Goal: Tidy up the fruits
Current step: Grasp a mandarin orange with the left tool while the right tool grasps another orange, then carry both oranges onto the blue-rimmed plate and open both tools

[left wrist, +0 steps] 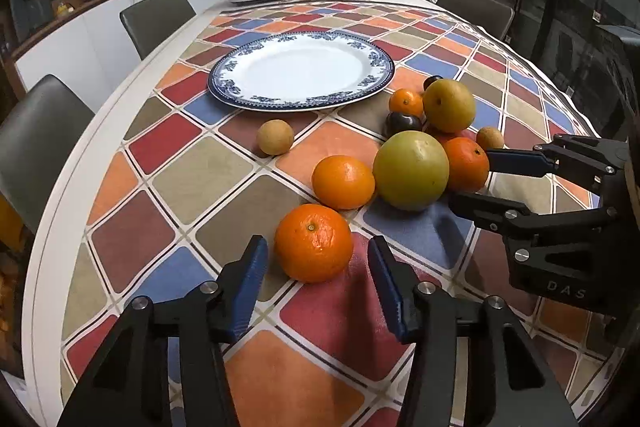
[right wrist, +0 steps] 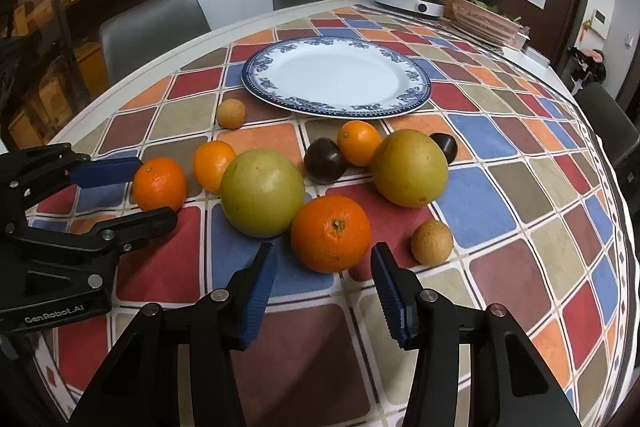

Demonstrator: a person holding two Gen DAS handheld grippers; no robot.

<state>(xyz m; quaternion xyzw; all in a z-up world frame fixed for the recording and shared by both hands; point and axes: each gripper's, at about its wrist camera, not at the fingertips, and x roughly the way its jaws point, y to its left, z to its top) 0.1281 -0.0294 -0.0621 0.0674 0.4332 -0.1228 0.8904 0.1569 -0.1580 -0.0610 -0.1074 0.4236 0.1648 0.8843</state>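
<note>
Left wrist view: left gripper (left wrist: 318, 259) spread, an orange (left wrist: 313, 242) between its blue pads (left wrist: 252, 283), not touching them. It lies on the counter (left wrist: 132, 239), nearest of the fruit cluster. Empty blue-rimmed plate (left wrist: 224, 79) beyond.

Right wrist view: right gripper (right wrist: 324, 267) spread around another orange (right wrist: 330, 233), pads clear of it; a green pear (right wrist: 262, 191) is touching the fruit's left.

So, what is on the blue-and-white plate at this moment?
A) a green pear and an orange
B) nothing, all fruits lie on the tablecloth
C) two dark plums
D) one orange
B: the blue-and-white plate shows only its bare white middle, while every fruit, such as the orange and the large green fruit, lies on the checked tablecloth in front of it.
</note>
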